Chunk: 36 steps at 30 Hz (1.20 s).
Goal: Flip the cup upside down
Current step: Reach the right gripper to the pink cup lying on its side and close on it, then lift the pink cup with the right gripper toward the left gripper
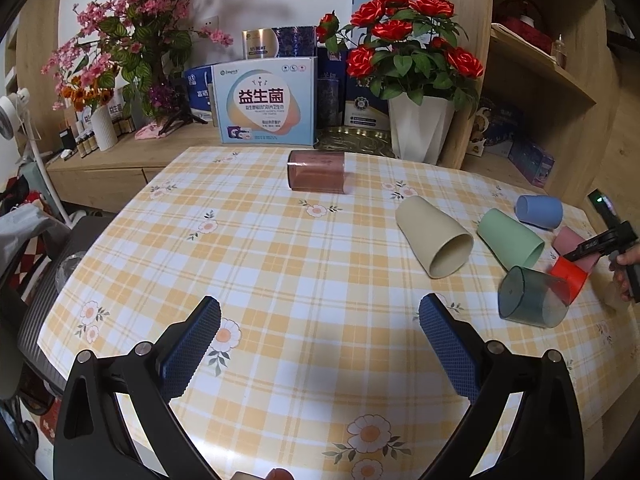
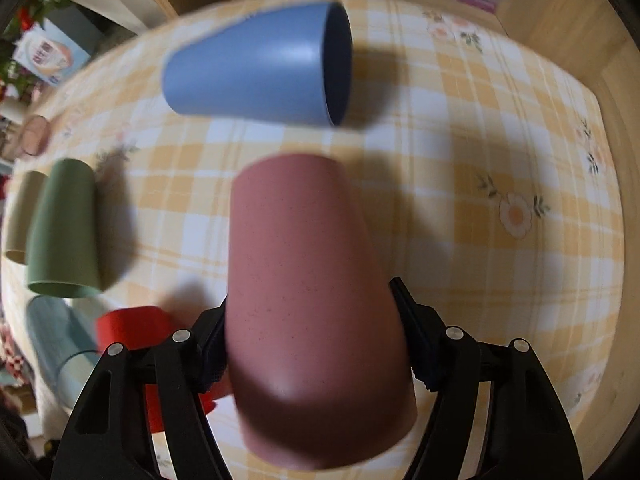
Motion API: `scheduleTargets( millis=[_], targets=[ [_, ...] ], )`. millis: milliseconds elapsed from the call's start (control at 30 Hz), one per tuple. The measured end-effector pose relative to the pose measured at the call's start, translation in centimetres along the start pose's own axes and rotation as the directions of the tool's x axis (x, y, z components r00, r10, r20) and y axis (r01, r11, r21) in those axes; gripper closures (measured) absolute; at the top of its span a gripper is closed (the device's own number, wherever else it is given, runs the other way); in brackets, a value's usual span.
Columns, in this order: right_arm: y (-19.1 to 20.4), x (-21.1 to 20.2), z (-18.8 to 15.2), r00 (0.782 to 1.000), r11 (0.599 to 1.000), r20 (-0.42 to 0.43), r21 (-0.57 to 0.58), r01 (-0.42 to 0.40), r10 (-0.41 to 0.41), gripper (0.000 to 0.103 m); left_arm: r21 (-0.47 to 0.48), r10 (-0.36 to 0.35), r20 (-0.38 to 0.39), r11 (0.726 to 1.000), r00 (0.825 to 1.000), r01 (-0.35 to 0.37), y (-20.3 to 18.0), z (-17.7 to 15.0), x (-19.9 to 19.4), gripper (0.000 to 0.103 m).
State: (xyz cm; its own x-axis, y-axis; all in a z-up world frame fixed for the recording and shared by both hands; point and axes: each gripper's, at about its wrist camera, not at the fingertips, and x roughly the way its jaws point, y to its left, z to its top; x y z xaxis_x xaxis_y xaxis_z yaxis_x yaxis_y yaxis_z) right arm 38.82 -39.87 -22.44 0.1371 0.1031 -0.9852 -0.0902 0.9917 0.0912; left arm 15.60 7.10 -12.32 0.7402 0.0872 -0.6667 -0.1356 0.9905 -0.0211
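Observation:
My right gripper is shut on a pink cup, clamping its sides; the cup points away from me above the checked tablecloth. In the left wrist view the same pink cup sits at the far right under the right gripper. A blue cup lies on its side just beyond it. My left gripper is open and empty above the table's near middle.
Lying on their sides: a beige cup, green cup, blue cup, red cup, clear teal cup. A brown translucent cup stands at the far edge. Boxes and a rose vase stand behind.

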Motion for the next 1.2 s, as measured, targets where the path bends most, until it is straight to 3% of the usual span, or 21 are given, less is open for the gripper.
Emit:
scheduleTargets(
  millis=[67, 367, 567, 700, 867, 1000, 1100, 1200],
  targets=[
    [0.3, 0.0, -0.1, 1.0, 1.0, 0.009, 0.006, 0.019, -0.019, 0.035, 0.0, -0.003, 0.002, 1.0, 1.0, 0.003, 0.0, -0.1, -0.1, 0.006],
    [-1.3, -3.1, -3.2, 0.991, 0.988, 0.128, 0.146, -0.044, 0.026, 0.036, -0.022, 0.013, 0.019, 1.0, 1.0, -0.013, 1.0, 0.2, -0.8, 0.006],
    [-2.4, -6.0, -5.5, 0.968, 0.951, 0.227, 0.262, -0.167, 0.108, 0.036, -0.015, -0.017, 0.038, 1.0, 0.999, 0.017, 1.3, 0.2, -1.4, 0.006],
    [0.1, -7.8, -7.0, 0.949, 0.934, 0.277, 0.276, -0.229, 0.15, 0.036, -0.014, -0.039, 0.048, 0.999, 0.998, 0.039, 2.0, 0.1, -1.9, 0.006],
    [6.5, -10.9, -8.7, 0.923, 0.943, 0.315, 0.175, -0.284, 0.22, 0.036, -0.018, -0.041, 0.053, 0.999, 0.998, 0.042, 3.5, 0.3, -2.2, 0.006],
    [14.5, -12.4, -9.1, 0.886, 0.929, 0.33, 0.062, -0.365, 0.326, 0.036, -0.027, -0.024, 0.063, 0.999, 0.998, 0.025, 5.5, 0.7, -2.7, 0.006],
    [20.7, -11.8, -8.9, 0.864, 0.909, 0.307, -0.015, -0.416, 0.4, 0.036, -0.041, -0.005, 0.064, 0.999, 0.998, 0.007, 7.2, 0.8, -3.1, 0.006],
    [26.9, -10.0, -8.9, 0.859, 0.895, 0.256, -0.081, -0.439, 0.444, 0.036, -0.057, 0.012, 0.063, 0.998, 0.998, -0.008, 8.7, 0.6, -3.7, 0.006]
  ],
)
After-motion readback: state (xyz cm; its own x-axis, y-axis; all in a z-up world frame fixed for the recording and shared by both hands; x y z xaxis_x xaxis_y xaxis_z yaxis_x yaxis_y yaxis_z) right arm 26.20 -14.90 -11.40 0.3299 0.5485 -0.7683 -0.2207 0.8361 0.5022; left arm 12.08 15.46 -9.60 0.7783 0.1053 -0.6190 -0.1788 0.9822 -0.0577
